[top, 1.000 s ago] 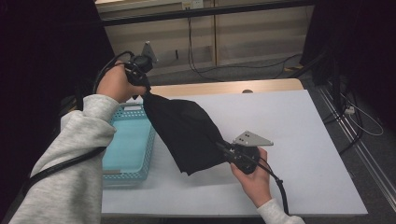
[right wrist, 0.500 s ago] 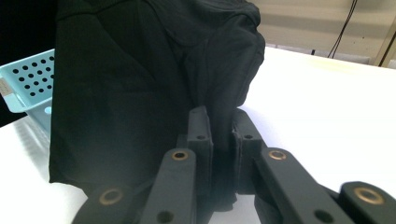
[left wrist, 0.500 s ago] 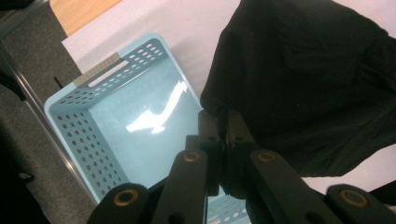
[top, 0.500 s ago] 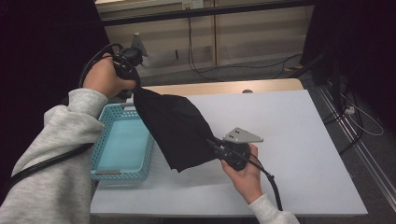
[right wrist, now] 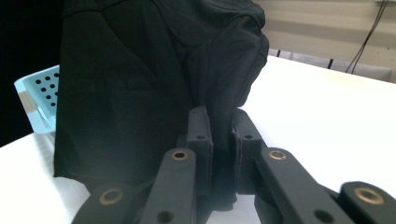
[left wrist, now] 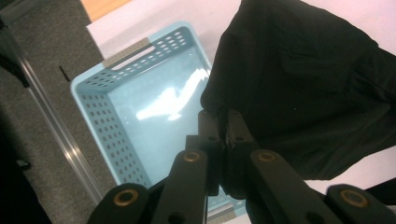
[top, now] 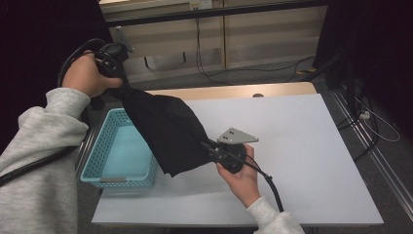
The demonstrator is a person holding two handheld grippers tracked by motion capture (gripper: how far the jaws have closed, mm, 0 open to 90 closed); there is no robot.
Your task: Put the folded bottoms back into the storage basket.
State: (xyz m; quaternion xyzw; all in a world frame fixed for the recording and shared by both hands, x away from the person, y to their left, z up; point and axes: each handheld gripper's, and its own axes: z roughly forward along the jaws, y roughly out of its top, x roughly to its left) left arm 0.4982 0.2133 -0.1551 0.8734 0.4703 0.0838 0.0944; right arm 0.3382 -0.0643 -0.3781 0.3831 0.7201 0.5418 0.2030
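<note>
Black cloth (top: 168, 129) stretched between my two grippers.
My left gripper (left wrist: 223, 122) and right gripper (right wrist: 219, 122) each pinch a cloth edge; blue basket (top: 104, 146) sits below my left fingers.

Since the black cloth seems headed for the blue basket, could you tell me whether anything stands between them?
Nothing visible does. The black cloth, clamped by the left gripper and right gripper, hangs beside the open blue basket, which looks empty.
</note>
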